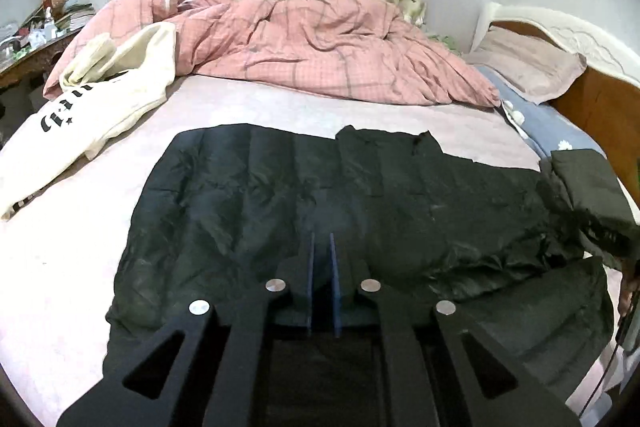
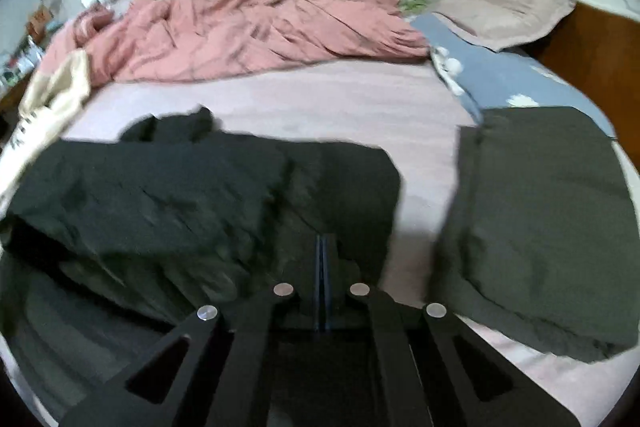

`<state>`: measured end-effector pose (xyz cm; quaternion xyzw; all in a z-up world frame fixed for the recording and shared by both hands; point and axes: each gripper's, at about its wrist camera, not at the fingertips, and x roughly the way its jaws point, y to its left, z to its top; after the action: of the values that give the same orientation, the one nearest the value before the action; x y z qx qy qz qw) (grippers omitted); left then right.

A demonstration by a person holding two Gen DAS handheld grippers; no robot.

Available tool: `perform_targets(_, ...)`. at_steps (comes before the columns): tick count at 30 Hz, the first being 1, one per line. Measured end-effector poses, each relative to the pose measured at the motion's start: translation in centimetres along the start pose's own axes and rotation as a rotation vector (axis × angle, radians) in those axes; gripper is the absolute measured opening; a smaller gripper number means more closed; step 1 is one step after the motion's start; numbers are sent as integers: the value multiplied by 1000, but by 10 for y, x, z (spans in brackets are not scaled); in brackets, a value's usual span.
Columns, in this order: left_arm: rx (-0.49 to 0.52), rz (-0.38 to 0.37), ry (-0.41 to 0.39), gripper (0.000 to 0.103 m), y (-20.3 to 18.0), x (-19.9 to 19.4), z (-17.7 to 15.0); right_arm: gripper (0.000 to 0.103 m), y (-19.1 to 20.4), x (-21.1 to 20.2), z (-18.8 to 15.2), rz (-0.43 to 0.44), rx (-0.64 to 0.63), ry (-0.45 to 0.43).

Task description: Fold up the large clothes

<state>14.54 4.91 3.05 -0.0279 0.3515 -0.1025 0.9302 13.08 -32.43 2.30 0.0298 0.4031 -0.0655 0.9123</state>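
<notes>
A black puffer jacket (image 1: 280,195) lies spread on the pink bed sheet (image 1: 320,107). In the left wrist view my left gripper (image 1: 322,239) sits low over the jacket's near part. Its blue pads stand a sliver apart with dark fabric pinched between them. In the blurred right wrist view the jacket (image 2: 160,195) is bunched in folds to the left. My right gripper (image 2: 323,239) is at the jacket's right edge, pads pressed together on a thin bit of the cloth.
A folded olive-grey garment (image 2: 540,207) lies to the right of the jacket. A cream hoodie (image 1: 100,107) with black letters sprawls at the left. A rumpled pink duvet (image 1: 320,43), a pillow (image 1: 528,67) and a wooden headboard (image 1: 600,99) lie behind.
</notes>
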Motion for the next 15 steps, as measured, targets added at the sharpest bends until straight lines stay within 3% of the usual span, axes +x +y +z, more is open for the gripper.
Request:
perform_targets(4, -1, -15, 5, 6, 7, 3, -3, 3, 1, 0, -5, 107, 13, 1)
perform_targets(5, 11, 6, 3, 7, 7, 4, -3, 11, 5, 2, -3, 127, 20, 3)
perform_targets(7, 21, 41, 2, 9, 8, 9, -3, 39, 15, 6, 2, 159, 31, -15)
perform_targets(8, 23, 55, 5, 11, 10, 11, -5, 70, 20, 9, 5, 164, 36, -23)
perform_targets(9, 24, 78, 14, 12, 13, 16, -6, 86, 26, 14, 9, 162, 43, -20)
perform_targets(11, 23, 101, 33, 13, 17, 24, -10, 83, 35, 27, 13, 171, 52, 17)
perform_targets(13, 20, 112, 44, 12, 22, 32, -14, 66, 44, 42, 14, 165, 40, 70)
perform_targets(15, 14, 102, 74, 13, 25, 41, -19, 34, 50, 53, 12, 166, 27, 94)
